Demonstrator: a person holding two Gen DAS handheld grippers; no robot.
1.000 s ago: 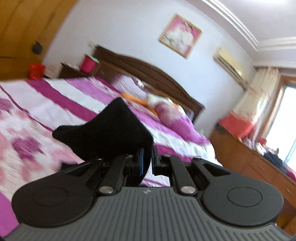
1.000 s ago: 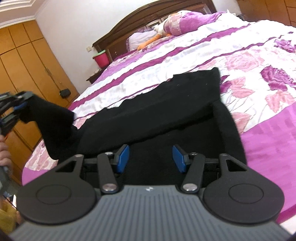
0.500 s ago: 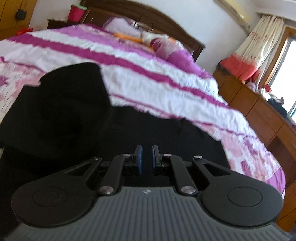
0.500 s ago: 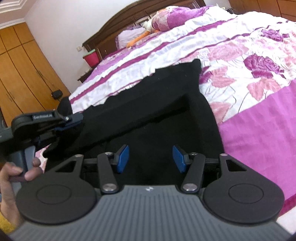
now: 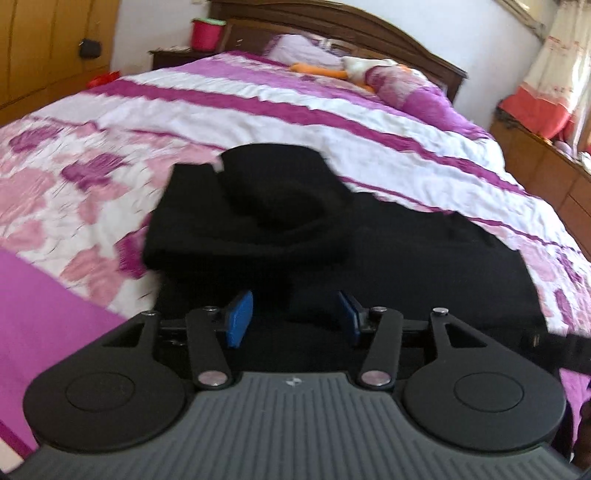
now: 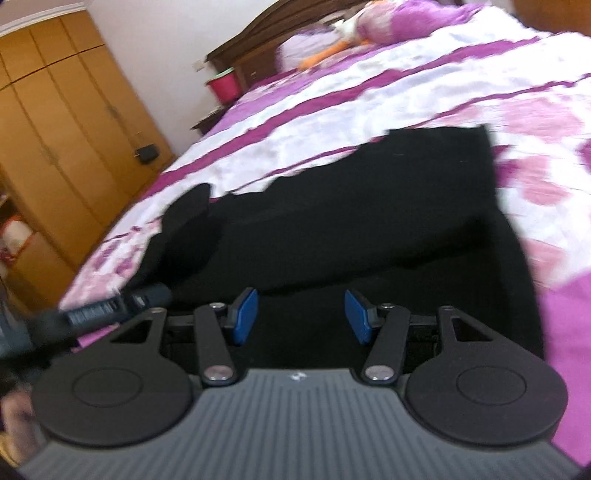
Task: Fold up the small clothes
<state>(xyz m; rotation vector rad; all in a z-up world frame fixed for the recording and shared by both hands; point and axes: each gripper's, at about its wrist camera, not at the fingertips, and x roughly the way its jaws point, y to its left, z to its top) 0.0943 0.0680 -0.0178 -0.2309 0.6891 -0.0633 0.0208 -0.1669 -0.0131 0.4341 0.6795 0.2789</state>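
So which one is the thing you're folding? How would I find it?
Find the big bed with the pink and purple flowered cover. Near its foot end, right ahead of both claws, lies a black garment, partly doubled over on itself. It is the only all-black cloth on the bed; everything around it is pink, purple or white.

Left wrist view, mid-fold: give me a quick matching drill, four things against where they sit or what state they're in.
Things:
1. black garment
2. left gripper
3. red bucket
4. orange toy

Places or states:
A. on the nightstand beside the headboard
B. open, holding nothing
C. by the pillows at the head of the bed
D. spread on the floral bedspread, one part folded over itself

Pairs: 1-D, 2-B, 3-A, 4-C
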